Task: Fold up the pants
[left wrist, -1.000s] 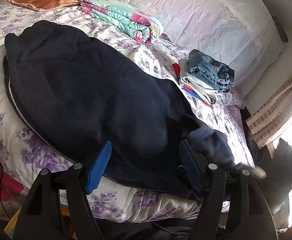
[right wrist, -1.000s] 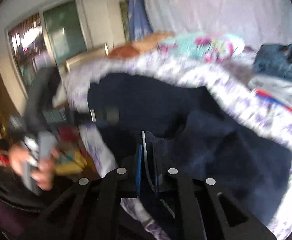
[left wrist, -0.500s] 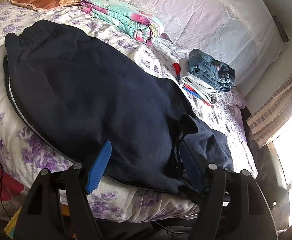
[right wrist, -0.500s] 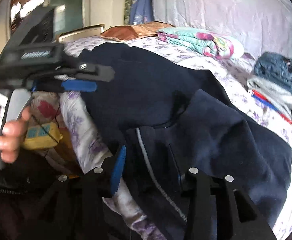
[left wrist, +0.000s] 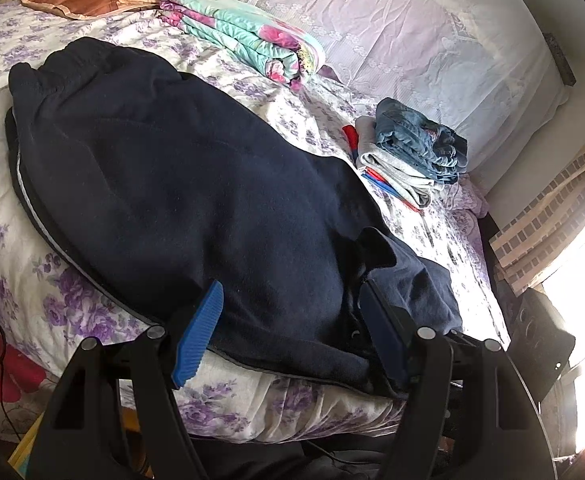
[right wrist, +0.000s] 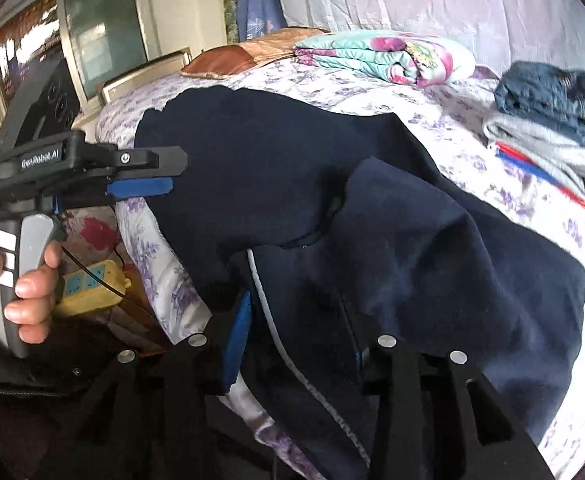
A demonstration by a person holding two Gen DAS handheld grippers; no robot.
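Pants [right wrist: 432, 264] between newly parted right tool [right wrist: 296, 344]

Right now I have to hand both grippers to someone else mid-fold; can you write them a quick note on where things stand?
Left gripper: open, jaws astride the near edge of the dark navy pants, pads not pressing.
Right gripper: jaws have just been opening; cloth lies between them, unclamped.
Pants: spread across the floral bedspread, waistband at the far end, one fold already laid over at the right end.
Folded pile and folded quilt sit further back on the bed.
Left to do: regrip and make the remaining folds, probably toward the waistband.
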